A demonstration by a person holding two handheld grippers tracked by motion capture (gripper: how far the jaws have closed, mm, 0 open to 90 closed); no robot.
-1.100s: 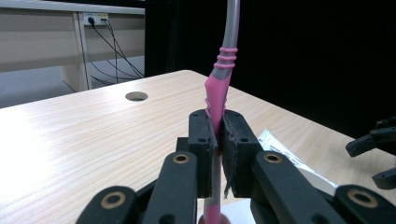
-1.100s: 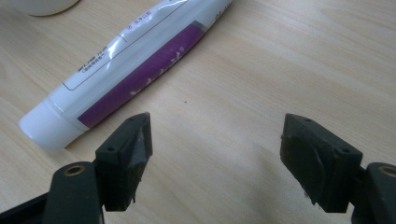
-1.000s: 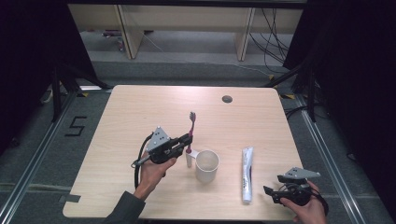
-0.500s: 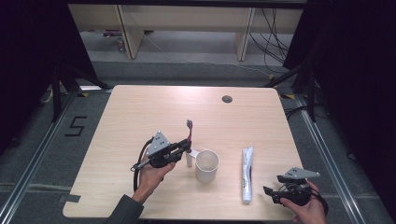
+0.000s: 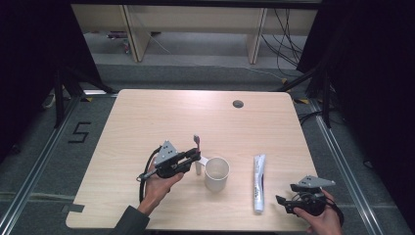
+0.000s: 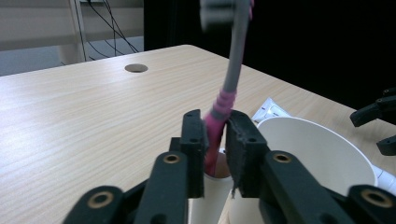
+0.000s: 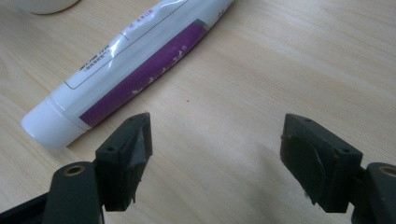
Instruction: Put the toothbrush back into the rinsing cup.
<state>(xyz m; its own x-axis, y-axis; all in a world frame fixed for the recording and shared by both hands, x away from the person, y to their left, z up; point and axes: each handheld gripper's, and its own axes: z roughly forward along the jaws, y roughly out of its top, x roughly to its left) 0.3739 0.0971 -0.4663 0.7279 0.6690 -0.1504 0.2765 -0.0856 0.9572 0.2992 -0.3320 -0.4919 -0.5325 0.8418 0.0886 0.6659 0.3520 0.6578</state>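
A grey and pink toothbrush [image 5: 197, 143] [image 6: 232, 70] stands nearly upright, its pink lower end in a small white holder [image 5: 198, 168] [image 6: 210, 196] beside a white paper cup [image 5: 217, 173] [image 6: 317, 154]. My left gripper [image 5: 195, 157] [image 6: 215, 123] has its jaws on either side of the pink handle. They have just been opening, and a thin gap shows at the pads. A white and purple toothpaste tube [image 5: 258, 182] [image 7: 135, 65] lies right of the cup. My right gripper [image 5: 280, 203] [image 7: 217, 140] is open over bare wood beside the tube's cap end.
The wooden table [image 5: 147, 122] has a round cable hole [image 5: 238, 104] [image 6: 136, 68] near its far edge. Dark floor and shelving legs lie beyond. The right gripper's jaws [image 6: 378, 126] show past the cup in the left gripper view.
The toothbrush has sunk lower, its head dropping toward the holder, and the left gripper has come down slightly with it. The right gripper has stayed put.
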